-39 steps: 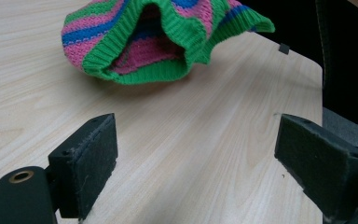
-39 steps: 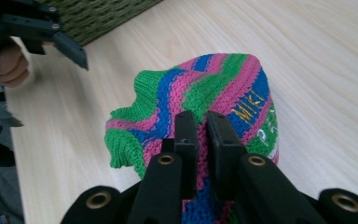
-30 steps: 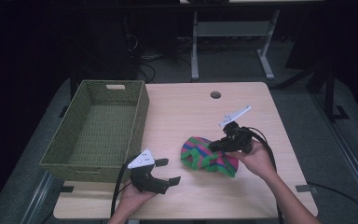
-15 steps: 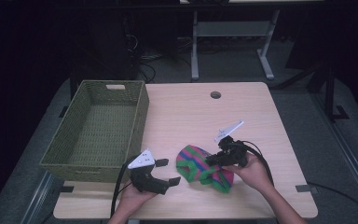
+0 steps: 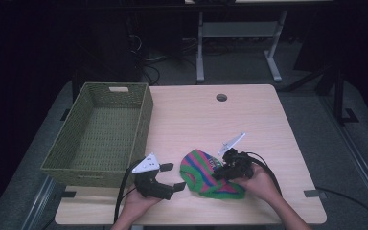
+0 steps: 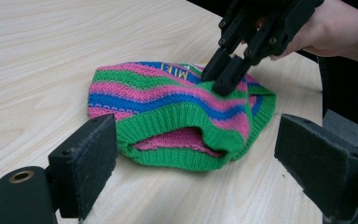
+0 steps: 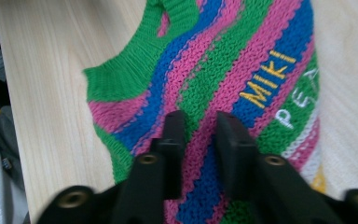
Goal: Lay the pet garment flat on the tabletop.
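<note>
Striped pink-blue-green knitted beanie [image 5: 210,175] lies flat at table's [image 5: 268,124] near edge, between your hands, ribbed green opening facing your left gripper [image 5: 169,178]. Left gripper jaws wide apart, empty. Your right gripper [image 5: 219,171] pinches beanie's top fabric.

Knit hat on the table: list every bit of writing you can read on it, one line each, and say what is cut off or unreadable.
"MIKI" in yellow stitching on a blue stripe of the knit hat, clear in the right gripper view.
"PEA" in white stitching on the green stripe beside it; the word runs off the frame edge, so the rest is unknown.
In the left gripper view the yellow letters appear upside down, partly behind the right gripper, not fully readable.
</note>
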Available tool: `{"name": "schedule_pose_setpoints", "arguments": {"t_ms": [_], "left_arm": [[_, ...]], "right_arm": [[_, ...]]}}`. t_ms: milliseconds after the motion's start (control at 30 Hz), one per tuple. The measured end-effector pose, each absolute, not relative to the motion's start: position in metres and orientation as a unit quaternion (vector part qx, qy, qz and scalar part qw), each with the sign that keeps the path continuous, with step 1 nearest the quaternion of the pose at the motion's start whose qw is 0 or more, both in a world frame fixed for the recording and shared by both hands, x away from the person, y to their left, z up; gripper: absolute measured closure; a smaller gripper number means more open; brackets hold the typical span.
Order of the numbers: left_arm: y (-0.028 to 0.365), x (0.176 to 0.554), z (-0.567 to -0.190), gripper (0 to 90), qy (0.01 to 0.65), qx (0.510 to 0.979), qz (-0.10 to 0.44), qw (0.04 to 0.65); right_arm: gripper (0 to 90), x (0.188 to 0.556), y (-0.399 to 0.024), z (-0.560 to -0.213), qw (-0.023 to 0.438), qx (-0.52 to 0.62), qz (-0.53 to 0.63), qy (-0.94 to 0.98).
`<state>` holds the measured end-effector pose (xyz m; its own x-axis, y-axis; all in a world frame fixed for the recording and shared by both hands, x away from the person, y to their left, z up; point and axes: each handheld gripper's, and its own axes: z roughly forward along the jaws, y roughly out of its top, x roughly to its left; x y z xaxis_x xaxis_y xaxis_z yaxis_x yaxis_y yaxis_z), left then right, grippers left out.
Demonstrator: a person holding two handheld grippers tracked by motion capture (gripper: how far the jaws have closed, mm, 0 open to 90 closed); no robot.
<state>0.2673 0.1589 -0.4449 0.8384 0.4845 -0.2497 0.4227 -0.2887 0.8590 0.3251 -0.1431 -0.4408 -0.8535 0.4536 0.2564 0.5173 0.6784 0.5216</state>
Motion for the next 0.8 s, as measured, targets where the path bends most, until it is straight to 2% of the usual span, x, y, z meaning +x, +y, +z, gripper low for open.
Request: {"name": "schedule_pose_setpoints", "arguments": {"t_ms": [67,133,267,800], "left_arm": [[0.159,0.267,-0.445,12.8,0.283,0.802,0.029,0.526],[0.158,0.267,-0.445,12.8,0.282,0.803,0.029,0.524],[0.157,0.267,-0.446,12.8,0.281,0.804,0.030,0.523],[0.157,0.266,-0.446,12.8,0.288,0.799,0.030,0.527]], "right_arm": [[59.7,0.325,-0.144,-0.440,0.054,-0.267,-0.302,-0.914],[54.4,0.324,-0.144,-0.437,0.061,-0.256,-0.311,-0.913],[49.1,0.318,-0.142,-0.429,0.049,-0.234,-0.324,-0.916],[40.3,0.303,-0.138,-0.421,0.050,-0.190,-0.344,-0.918]]}}
